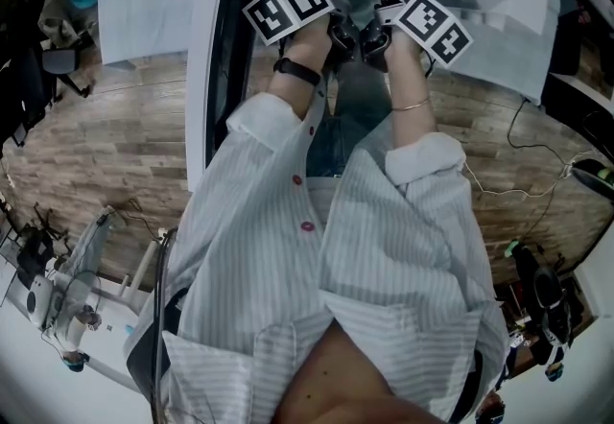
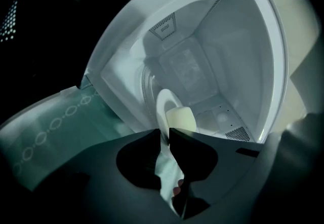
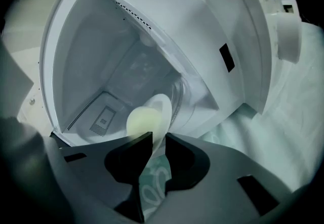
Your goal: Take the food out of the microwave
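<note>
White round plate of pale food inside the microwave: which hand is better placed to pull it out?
Neither alone. The left gripper and right gripper each clamp the white round plate at opposite edges, so pulling with both looks steadiest.

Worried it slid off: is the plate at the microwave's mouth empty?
No, a pale, rounded lump of food sits on the plate.

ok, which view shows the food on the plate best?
Left gripper view: the pale food sits sharp and well lit on the white plate, only its bottom edge cut by a jaw. Right gripper view shows it softer, also partly behind a jaw. Head view does not show it.
</note>
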